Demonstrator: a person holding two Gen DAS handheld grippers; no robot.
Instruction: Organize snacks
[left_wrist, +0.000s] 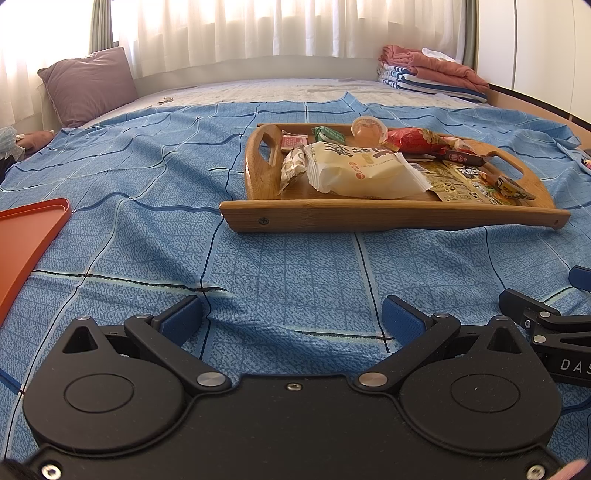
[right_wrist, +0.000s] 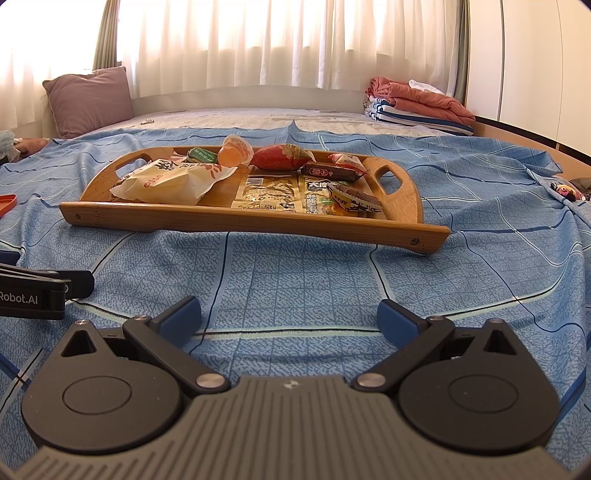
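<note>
You had your left gripper low over the blue checked sheet, blue pads spread wide and gripping nothing. Your right gripper sat the same way, fingers wide apart, nothing between them. Each showed at the edge of the other's view, side by side and near each other.

One wooden tray lay ahead on the sheet, well apart from both tools, two cut-out handles at its ends. All the snacks were on it. One big cream packet lay at its left, one small speckled packet touching it. Behind, you had one pink packet, one green candy, one orange jelly cup tipped on its side, and one red bag. One dark brown bar lay in front of the red bag. Two flat printed sachets lay side by side at the front, one small brown wrapper resting on the right one. One red-and-white packet sat near the right handle.

One orange tray lay off to your left, only a part in view. One purple pillow and one stack of folded bedding sat at the far end.
</note>
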